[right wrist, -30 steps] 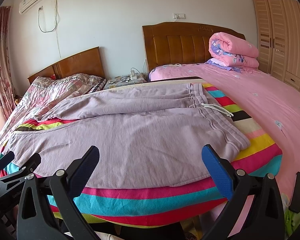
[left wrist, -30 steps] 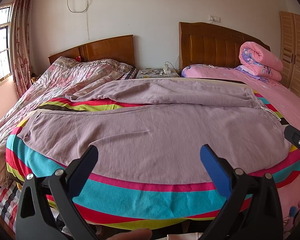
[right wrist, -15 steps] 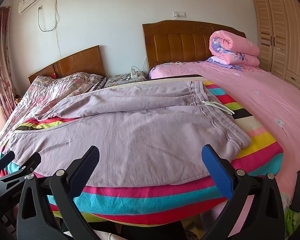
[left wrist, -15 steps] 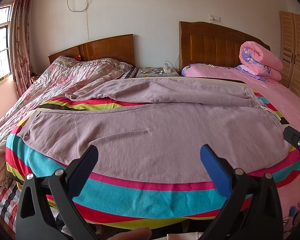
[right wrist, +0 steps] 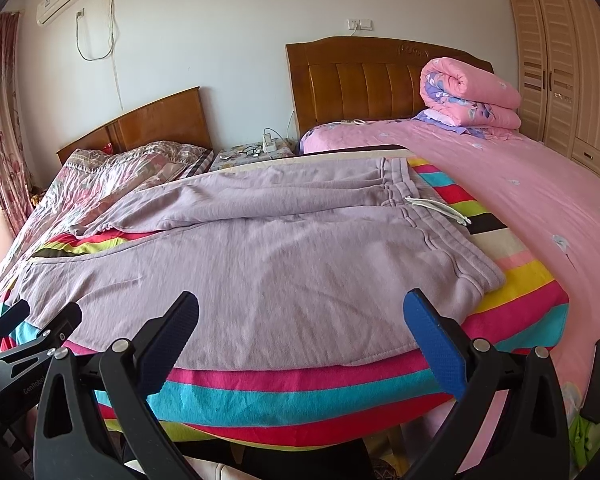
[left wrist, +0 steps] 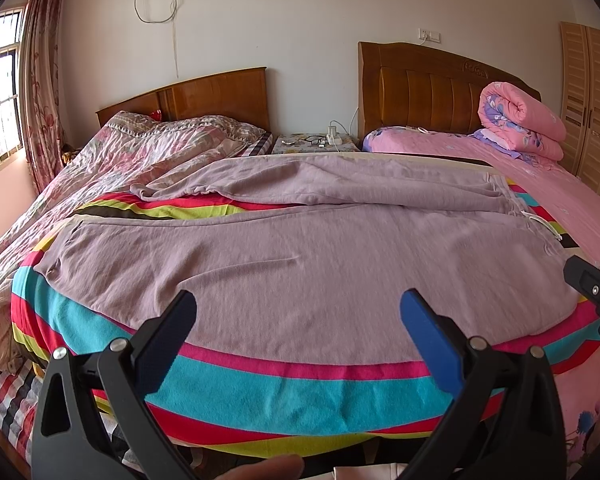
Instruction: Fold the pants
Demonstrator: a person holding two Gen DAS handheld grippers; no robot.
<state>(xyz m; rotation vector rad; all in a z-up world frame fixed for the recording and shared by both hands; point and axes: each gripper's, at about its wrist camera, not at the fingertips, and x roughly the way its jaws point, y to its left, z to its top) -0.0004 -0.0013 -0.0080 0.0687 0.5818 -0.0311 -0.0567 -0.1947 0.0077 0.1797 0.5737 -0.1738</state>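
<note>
Mauve sweatpants (left wrist: pixel 292 248) (right wrist: pixel 268 248) lie spread flat on a striped blanket (left wrist: pixel 284 392) (right wrist: pixel 300 396), waistband with white drawstring (right wrist: pixel 440 210) to the right, legs running left. The far leg lies rumpled behind the near one. My left gripper (left wrist: pixel 298 320) hangs open over the near edge of the near leg, empty. My right gripper (right wrist: pixel 302 320) is open too, empty, above the near edge close to the waistband. Each gripper shows at the side of the other's view: the right one (left wrist: pixel 592 292), the left one (right wrist: pixel 32 332).
A bed with a floral quilt (left wrist: pixel 112 160) lies left, a pink bed (right wrist: pixel 520 188) right with a rolled pink duvet (right wrist: pixel 468 96). A nightstand (right wrist: pixel 252 152) stands between the headboards. Wardrobe (right wrist: pixel 560 68) at far right. A fingertip (left wrist: pixel 268 468) shows at the bottom edge.
Both views shifted only slightly; the grippers have stayed open near the blanket's front edge. The pants have not moved.
</note>
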